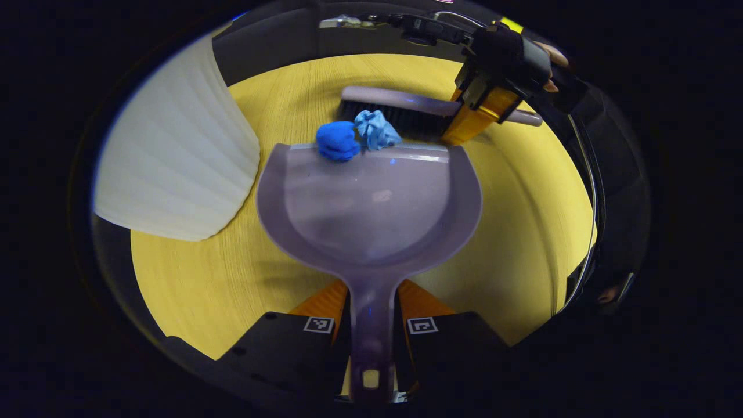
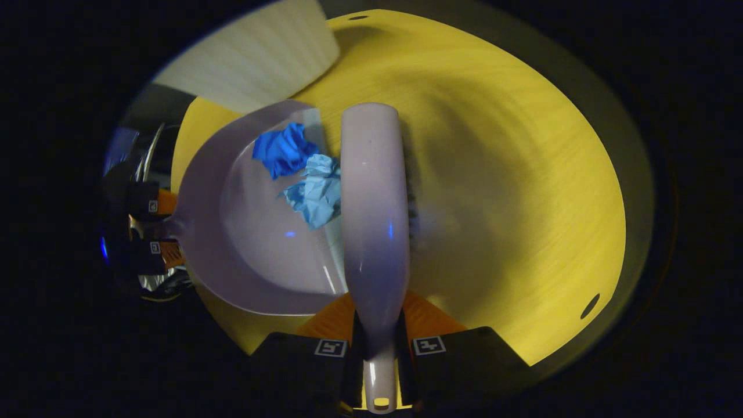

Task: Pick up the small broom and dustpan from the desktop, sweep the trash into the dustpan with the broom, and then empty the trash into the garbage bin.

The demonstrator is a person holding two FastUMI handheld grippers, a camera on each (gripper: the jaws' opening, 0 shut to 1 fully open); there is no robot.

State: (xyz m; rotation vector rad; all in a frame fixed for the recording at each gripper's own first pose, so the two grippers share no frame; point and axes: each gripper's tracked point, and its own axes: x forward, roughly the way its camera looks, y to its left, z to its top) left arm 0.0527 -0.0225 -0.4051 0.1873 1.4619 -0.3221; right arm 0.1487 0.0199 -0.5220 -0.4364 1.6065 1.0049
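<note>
- Left gripper (image 1: pixel 371 331), bottom centre of the left gripper view: both fingers clamped on the dustpan (image 1: pixel 371 203) handle, which runs up between them. Pan fills mid-frame, its lip pressed flat to the yellow desktop (image 1: pixel 522 232) — presumably so scraps ride up instead of slipping under.
- Right gripper (image 2: pixel 380 348), bottom centre of the right gripper view: fingers closed on the broom (image 2: pixel 374 203) handle. Broom runs straight up the frame, bristles along its right edge, head set against the pan's lip to act as a pusher.
- Dark blue wad (image 1: pixel 338 141) and light blue wad (image 1: pixel 376 129): upper centre of the left gripper view, sitting at the pan's lip, caught between bristles and pan. Judged partway in; sweep unfinished.
- White ribbed garbage bin (image 1: pixel 174 162): upper left, just beside the pan, probably so tipping out is a short swing.
</note>
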